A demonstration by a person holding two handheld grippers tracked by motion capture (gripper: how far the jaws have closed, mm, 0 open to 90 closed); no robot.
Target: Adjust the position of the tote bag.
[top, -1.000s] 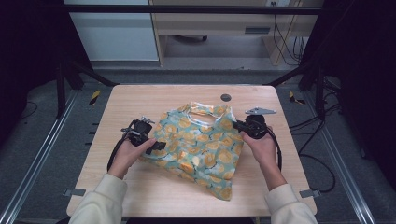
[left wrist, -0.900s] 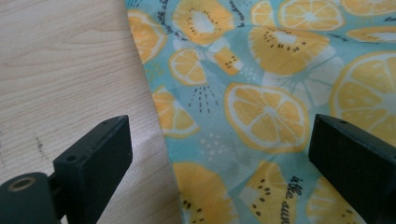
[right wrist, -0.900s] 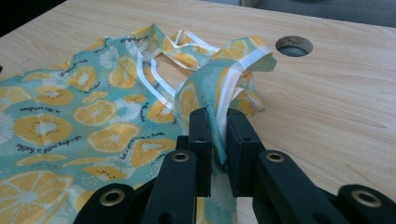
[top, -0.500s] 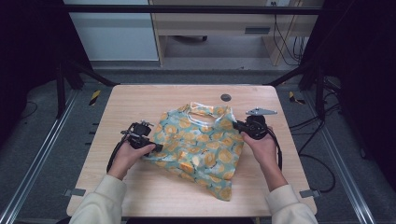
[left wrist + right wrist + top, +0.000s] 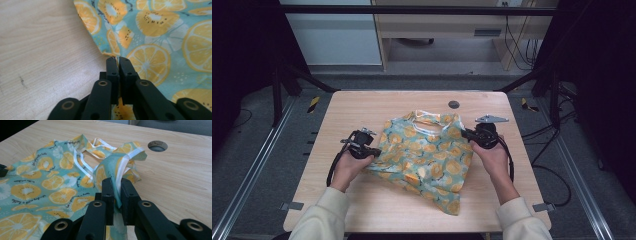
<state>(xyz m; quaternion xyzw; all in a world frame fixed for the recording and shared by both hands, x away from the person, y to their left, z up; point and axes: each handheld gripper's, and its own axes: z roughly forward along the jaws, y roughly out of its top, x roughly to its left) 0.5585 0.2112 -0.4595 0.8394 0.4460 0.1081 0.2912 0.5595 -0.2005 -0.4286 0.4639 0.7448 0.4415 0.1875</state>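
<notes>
A teal cloth bag (image 5: 427, 152) printed with orange citrus slices lies spread on the wooden table (image 5: 362, 107). White-edged handles sit at its far side (image 5: 100, 145). My left gripper (image 5: 373, 151) is shut on the bag's left edge (image 5: 117, 58), where the fabric folds between the jaws. My right gripper (image 5: 466, 134) is shut on the bag's right side near a white-trimmed handle (image 5: 118, 182), and the cloth stands up in a fold above the jaws. A hand holds each gripper.
A round hole (image 5: 454, 104) is set in the table beyond the bag (image 5: 157, 145). Bare wood lies left of the bag (image 5: 45, 50) and along the near edge. Metal rails run along both sides of the table.
Both grippers keep their hold on the bag. The cloth has shifted only slightly between them.
</notes>
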